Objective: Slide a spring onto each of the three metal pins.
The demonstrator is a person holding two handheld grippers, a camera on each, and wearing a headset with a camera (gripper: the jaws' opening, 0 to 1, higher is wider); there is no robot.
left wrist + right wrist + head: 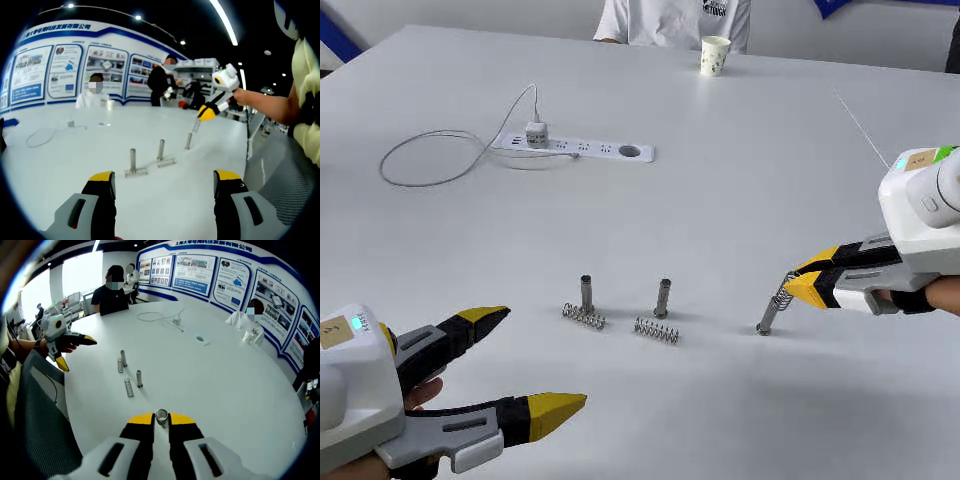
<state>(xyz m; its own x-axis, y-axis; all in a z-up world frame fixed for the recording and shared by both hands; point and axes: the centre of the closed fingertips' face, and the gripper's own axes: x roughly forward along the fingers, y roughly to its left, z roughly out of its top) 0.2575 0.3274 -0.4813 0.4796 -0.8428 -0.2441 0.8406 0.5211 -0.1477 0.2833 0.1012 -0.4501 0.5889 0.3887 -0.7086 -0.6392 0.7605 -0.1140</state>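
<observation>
2 pins (586, 292) upright | 2 springs (583, 316) lying at bases | 3rd pin (768, 317) tilted, spring (782, 292) at top end

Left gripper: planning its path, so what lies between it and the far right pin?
In the head view a loose spring lies flat between the left gripper and the right pin, the middle pin standing just behind it.

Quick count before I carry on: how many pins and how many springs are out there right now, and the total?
Metal pins: 3
Springs: 3 (2 lying loose, 1 in the right tongs)
Total: 6
</observation>
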